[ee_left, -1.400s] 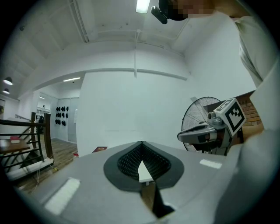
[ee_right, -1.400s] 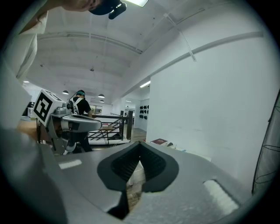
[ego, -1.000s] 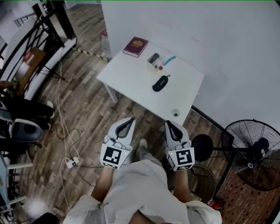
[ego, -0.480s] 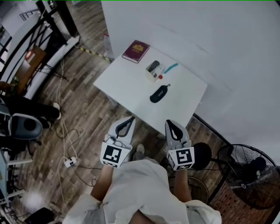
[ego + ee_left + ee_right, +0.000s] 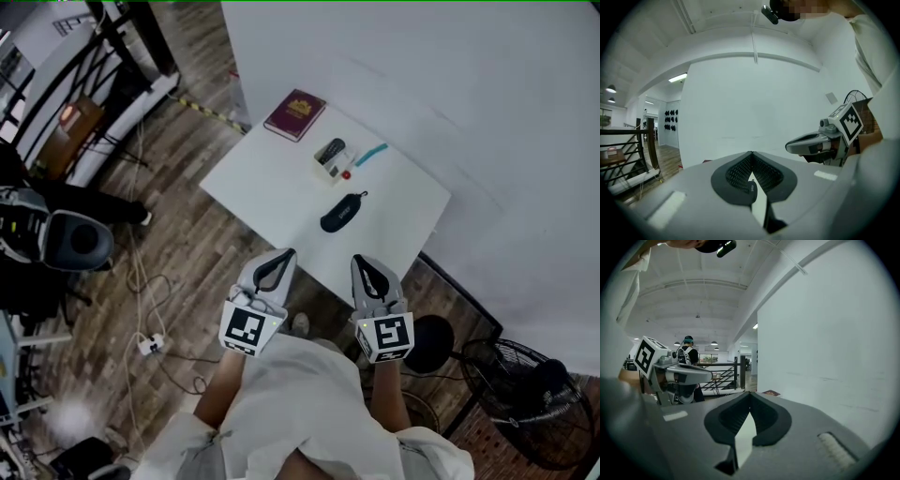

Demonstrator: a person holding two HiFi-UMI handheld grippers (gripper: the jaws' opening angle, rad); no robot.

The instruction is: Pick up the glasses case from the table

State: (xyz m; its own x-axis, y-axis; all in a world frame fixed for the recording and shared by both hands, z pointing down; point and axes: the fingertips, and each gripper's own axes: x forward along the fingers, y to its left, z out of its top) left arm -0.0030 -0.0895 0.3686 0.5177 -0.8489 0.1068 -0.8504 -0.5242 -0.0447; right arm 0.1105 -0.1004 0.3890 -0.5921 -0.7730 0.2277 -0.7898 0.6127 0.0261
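table and black glasses case nearer than a second ago; left tongs and right tongs closed, empty

Small items beside the book too small to identify, person's torso cut by bottom edge

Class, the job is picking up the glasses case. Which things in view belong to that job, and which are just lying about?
Belongs to the job: glasses case; table; left gripper; right gripper.
Just lying about: book; pen; fan.
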